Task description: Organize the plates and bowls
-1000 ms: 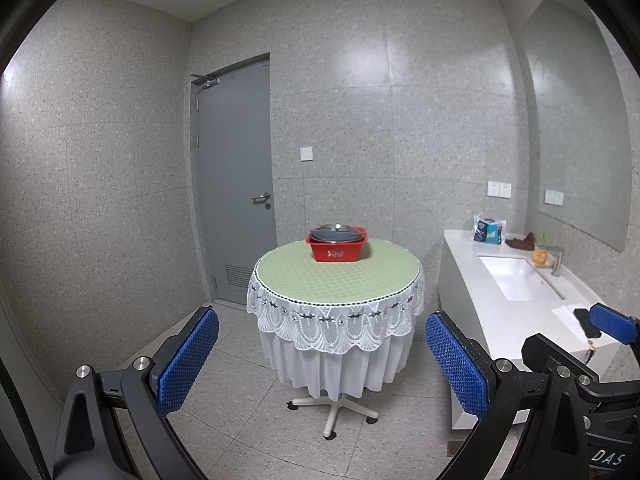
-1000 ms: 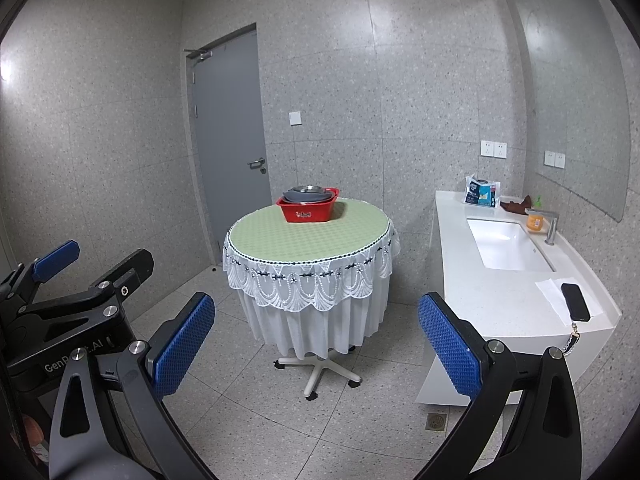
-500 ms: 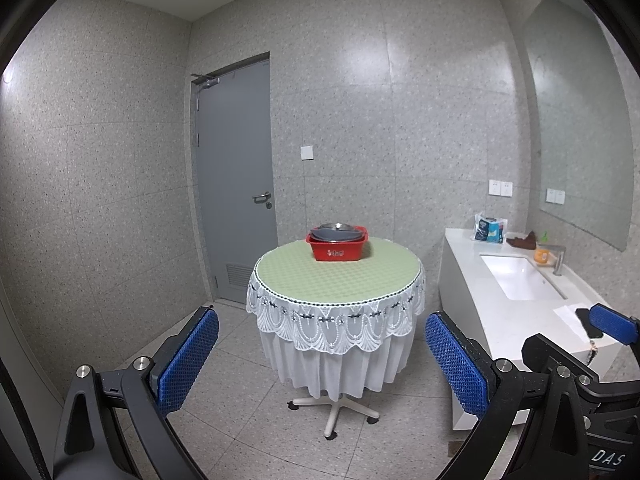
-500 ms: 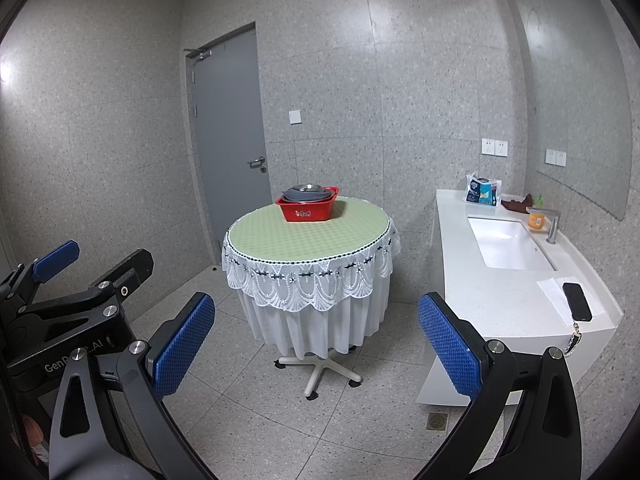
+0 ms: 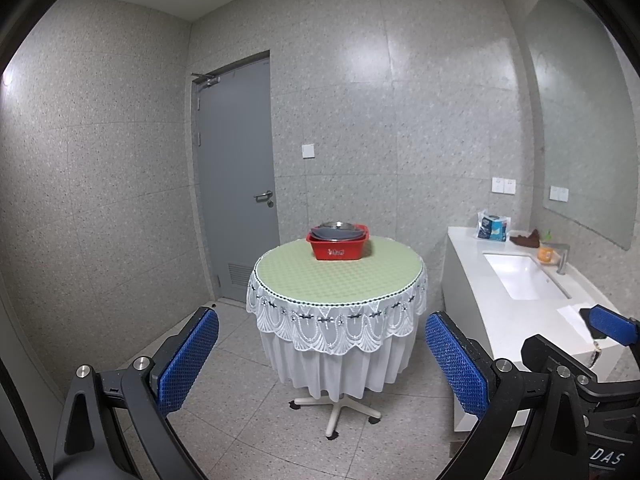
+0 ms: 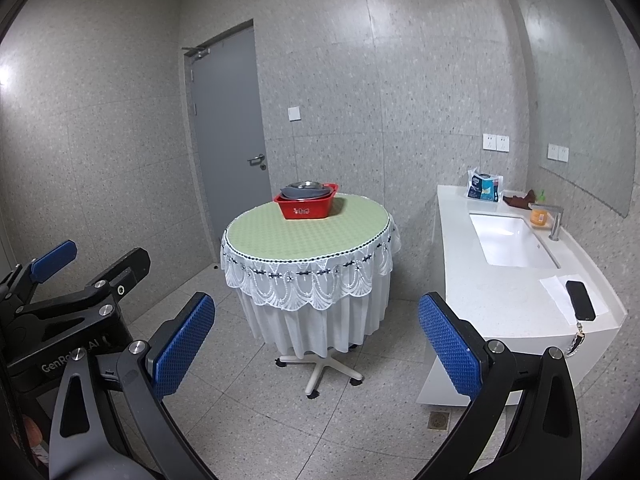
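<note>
red basin (image 5: 338,246) of dishes, beyond spread jaws

You are holding the right gripper (image 6: 316,344) with its blue pads spread wide, facing a round green-clothed table (image 6: 308,236); a red plastic basin (image 6: 306,205) of grey dishes (image 6: 305,191) is sitting near its far edge.

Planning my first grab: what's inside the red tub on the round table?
The red tub holds stacked dishware: a dark grey dish with a shiny metal bowl nested on top. Anything beneath them is hidden by the tub's walls, so no count is possible.
</note>
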Demonstrator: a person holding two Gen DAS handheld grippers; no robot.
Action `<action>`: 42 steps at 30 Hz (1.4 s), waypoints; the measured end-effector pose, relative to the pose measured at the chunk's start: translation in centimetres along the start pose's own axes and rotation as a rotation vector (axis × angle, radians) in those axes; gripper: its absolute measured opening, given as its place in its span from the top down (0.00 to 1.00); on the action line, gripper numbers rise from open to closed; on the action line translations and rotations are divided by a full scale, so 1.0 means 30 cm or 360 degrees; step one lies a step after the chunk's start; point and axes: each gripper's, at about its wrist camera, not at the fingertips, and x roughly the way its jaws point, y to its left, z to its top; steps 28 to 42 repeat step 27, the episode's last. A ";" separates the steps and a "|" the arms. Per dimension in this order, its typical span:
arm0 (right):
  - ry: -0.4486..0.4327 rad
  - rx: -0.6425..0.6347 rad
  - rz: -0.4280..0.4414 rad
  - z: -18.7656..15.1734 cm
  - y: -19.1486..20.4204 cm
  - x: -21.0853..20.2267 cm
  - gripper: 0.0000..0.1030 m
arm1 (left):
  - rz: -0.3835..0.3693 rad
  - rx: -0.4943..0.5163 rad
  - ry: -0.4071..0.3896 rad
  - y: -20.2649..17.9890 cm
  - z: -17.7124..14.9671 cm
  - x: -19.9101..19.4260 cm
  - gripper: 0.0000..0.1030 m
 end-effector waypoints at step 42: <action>0.0100 0.0041 -0.0001 0.087 -0.148 0.133 0.00 | 0.0052 0.0036 0.0072 -0.186 0.150 0.188 0.01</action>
